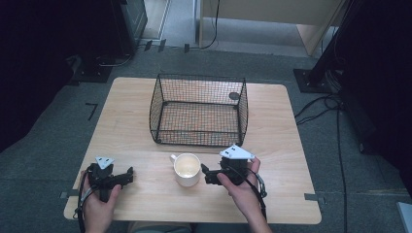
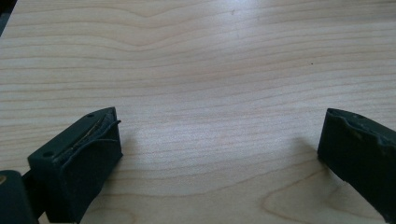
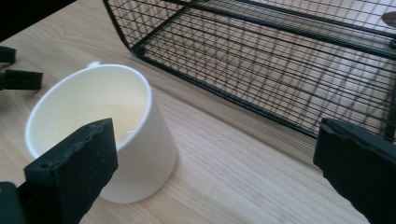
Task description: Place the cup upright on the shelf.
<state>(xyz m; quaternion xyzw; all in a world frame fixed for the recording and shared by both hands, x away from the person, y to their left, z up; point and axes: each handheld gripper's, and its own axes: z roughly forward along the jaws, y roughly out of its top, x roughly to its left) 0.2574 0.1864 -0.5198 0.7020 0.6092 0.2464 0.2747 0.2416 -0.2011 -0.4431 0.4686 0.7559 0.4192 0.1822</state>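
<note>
1. 2 grippers rest low over the bench (image 1: 277, 145), both with jaws wide apart and nothing between them.
2. The white mug (image 1: 187, 169) stands upright at the near middle of the bench, just in front of the wire basket (image 1: 199, 109), not inside it.
3. The right gripper (image 1: 206, 173) sits just right of the mug, not yet around it; the left gripper (image 1: 128, 175) is well apart to the left.
4. Judging by this, gripping and moving the mug, likely into the basket, remain undone.
</note>
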